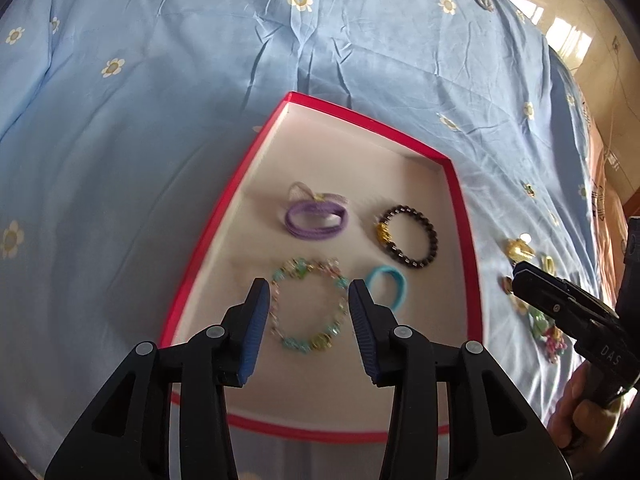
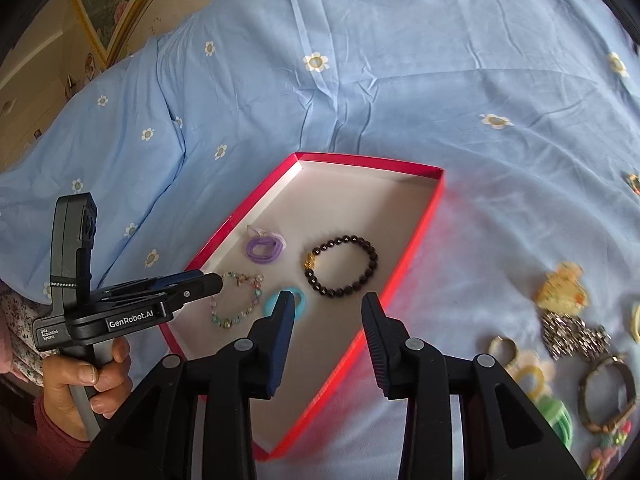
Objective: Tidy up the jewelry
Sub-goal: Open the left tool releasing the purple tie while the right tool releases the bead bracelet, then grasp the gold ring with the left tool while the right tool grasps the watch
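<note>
A red box (image 1: 192, 256) (image 2: 434, 196) with a white floor lies on the blue bedspread. It holds a purple hair tie (image 1: 316, 216) (image 2: 262, 246), a black bead bracelet (image 1: 408, 236) (image 2: 344, 266), a pastel bead bracelet (image 1: 308, 306) (image 2: 236, 300) and a blue hair tie (image 1: 390, 284) (image 2: 270, 304). My left gripper (image 1: 308, 300) is open and empty above the pastel bracelet. My right gripper (image 2: 328, 304) is open and empty over the box's near right part. Loose jewelry (image 2: 568, 324) (image 1: 520, 250) lies on the bedspread right of the box.
The bedspread (image 1: 200, 80) is blue with white flowers and wrinkles. The loose pile includes a yellow clip (image 2: 562, 290), a silver piece (image 2: 576, 334), a dark bangle (image 2: 608, 396) and a green clip (image 2: 556, 416). A framed picture (image 2: 104, 4) leans at the far left.
</note>
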`<state>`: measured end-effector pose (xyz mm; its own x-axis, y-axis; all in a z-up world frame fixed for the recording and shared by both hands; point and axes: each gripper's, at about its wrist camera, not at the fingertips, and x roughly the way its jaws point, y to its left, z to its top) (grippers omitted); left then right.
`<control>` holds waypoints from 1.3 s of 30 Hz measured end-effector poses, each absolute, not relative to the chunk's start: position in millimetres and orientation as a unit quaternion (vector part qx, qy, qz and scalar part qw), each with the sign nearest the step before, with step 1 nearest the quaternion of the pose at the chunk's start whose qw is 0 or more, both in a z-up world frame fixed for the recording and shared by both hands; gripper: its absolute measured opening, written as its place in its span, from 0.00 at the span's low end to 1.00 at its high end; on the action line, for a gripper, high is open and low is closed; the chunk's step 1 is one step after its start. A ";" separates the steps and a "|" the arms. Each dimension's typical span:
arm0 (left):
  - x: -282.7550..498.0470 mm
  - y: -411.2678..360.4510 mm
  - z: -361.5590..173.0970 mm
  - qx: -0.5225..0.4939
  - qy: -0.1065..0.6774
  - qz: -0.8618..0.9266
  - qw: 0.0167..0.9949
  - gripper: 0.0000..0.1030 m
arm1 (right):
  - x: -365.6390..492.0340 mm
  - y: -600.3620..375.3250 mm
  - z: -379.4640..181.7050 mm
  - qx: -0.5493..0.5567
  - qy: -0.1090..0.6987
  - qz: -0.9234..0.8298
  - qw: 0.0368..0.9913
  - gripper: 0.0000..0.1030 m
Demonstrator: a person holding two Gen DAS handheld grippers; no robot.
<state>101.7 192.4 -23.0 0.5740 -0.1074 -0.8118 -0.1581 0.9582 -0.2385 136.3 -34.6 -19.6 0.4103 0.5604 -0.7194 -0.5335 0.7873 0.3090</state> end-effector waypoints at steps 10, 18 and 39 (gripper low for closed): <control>82.3 155.8 -13.0 -0.150 0.455 -0.011 0.878 0.44 | 109.4 -89.7 -9.0 0.047 0.426 0.288 0.857 0.44; 77.1 113.1 -15.6 -0.135 0.466 -0.050 0.873 0.44 | 89.7 -134.8 -4.9 0.064 0.418 0.251 0.870 0.47; 93.1 28.3 -17.3 -0.069 0.483 -0.113 0.865 0.46 | 78.0 -222.2 -11.8 0.110 0.416 0.181 0.884 0.50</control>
<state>93.1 28.3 -17.3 0.5076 -0.2618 -0.8208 0.1280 0.9650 -0.2287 78.0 -222.2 -11.8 0.5884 0.4117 -0.6959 -0.2289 0.9102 0.3450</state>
